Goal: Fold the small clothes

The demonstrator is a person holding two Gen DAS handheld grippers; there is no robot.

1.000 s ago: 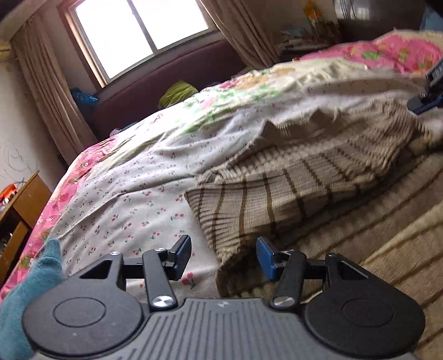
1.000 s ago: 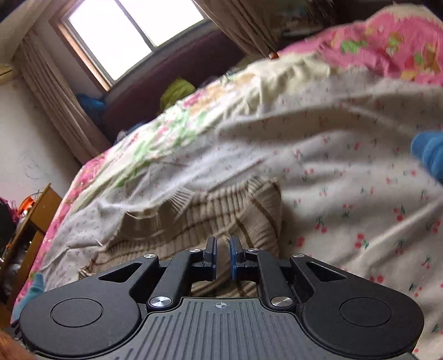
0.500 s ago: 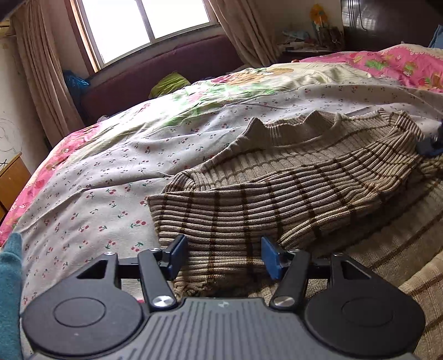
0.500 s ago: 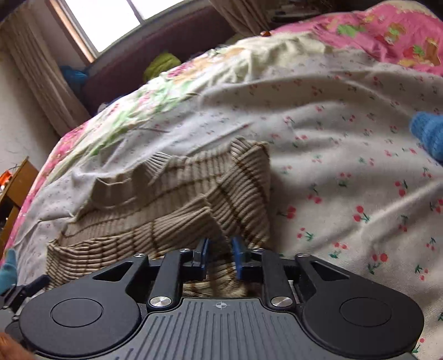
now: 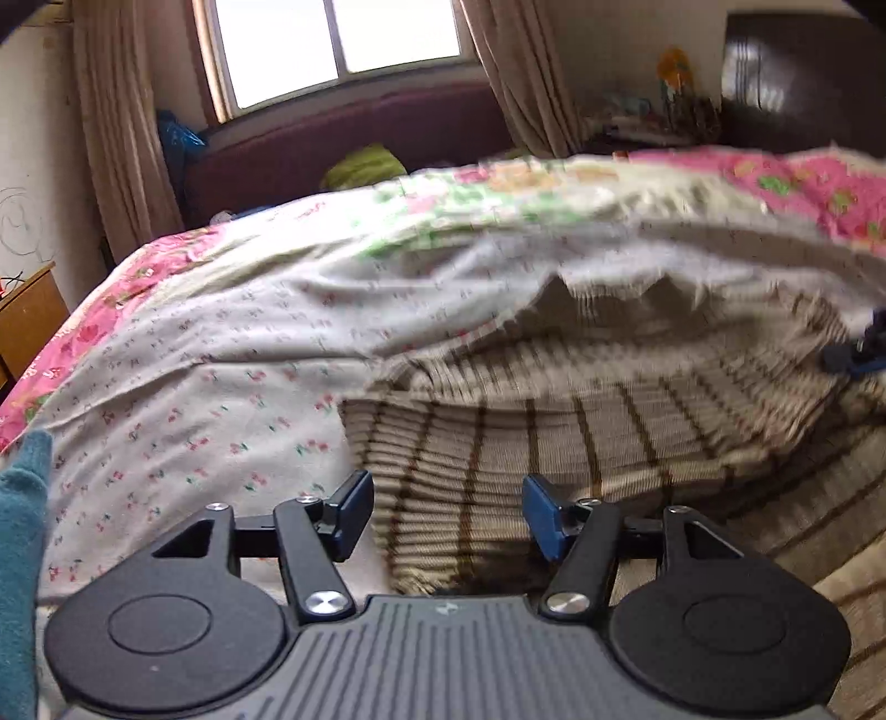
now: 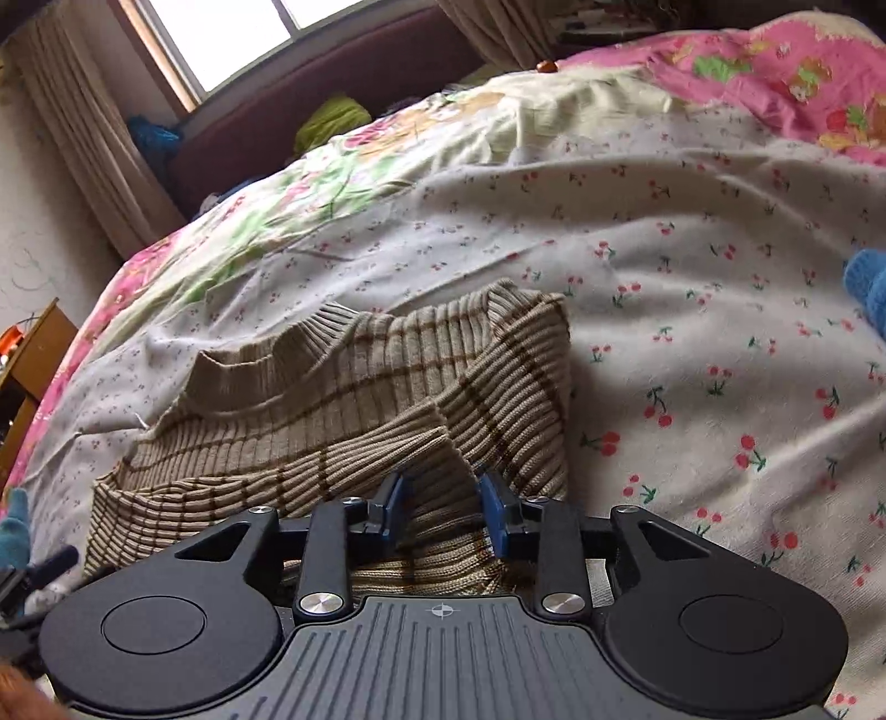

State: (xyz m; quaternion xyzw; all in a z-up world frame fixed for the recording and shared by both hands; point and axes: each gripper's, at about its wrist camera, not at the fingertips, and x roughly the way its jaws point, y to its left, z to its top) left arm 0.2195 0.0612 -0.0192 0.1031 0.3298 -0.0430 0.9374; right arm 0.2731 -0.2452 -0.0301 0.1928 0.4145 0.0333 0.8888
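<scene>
1. A tan ribbed sweater with thin brown stripes lies on the bed sheet, which is pale and printed with small cherries.
2. The sweater's collar is on the side away from both cameras, toward the window.
3. In the right wrist view a sleeve or flap of the sweater is folded across its body, ending in a ribbed edge just in front of the right gripper.
4. The right gripper's jaws are opening. Sweater fabric sits in the gap between the blue pads, but they do not look pressed on it.
5. The left gripper stands spread wide over the sweater's left edge. Knit lies between its pads, touching neither as far as can be seen.
6. The left wrist view is blurred, so the sweater's far folds are hard to read there.
7. From the left camera, the tip of the right gripper shows at the sweater's far right side.
8. A teal knit piece lies left of the sweater, at the edge of the left view.
9. A blue knit piece lies well apart from the sweater, on the sheet to its right.
10. Beyond the sweater, a pink flowered quilt covers the far end of the bed.
</scene>
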